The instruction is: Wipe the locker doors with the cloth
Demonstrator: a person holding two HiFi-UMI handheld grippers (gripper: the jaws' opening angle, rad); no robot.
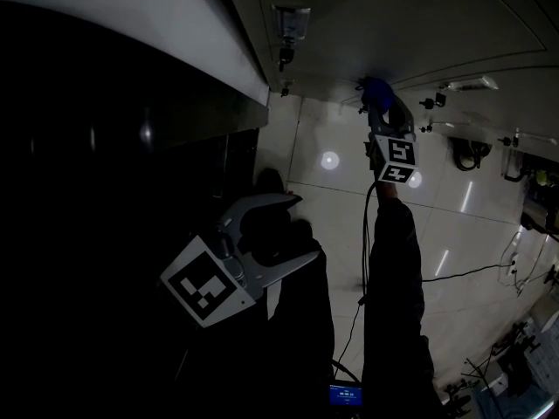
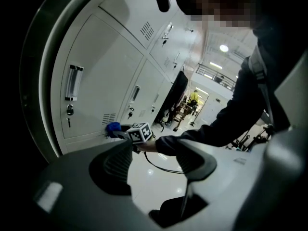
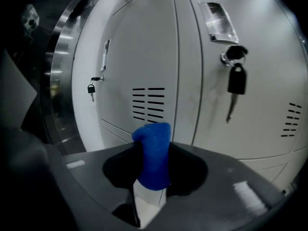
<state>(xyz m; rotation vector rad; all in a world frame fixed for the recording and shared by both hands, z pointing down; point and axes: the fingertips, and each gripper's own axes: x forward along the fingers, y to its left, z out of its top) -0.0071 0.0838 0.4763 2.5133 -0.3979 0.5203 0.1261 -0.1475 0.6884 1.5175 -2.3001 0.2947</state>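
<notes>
Here the right gripper (image 3: 152,163) has its jaws closed on the blue cloth (image 3: 153,138), which stands up between them; the cloth sits low against a white locker door (image 3: 139,57), just under that door's vent slots (image 3: 148,102), though whether it presses on the metal I cannot tell; a black padlock (image 3: 237,78) hangs on the neighbouring door to the right; the left gripper (image 2: 155,158) is held back from the lockers over the glossy tiled floor (image 1: 332,199), its jaws spread wide with nothing between them.
</notes>
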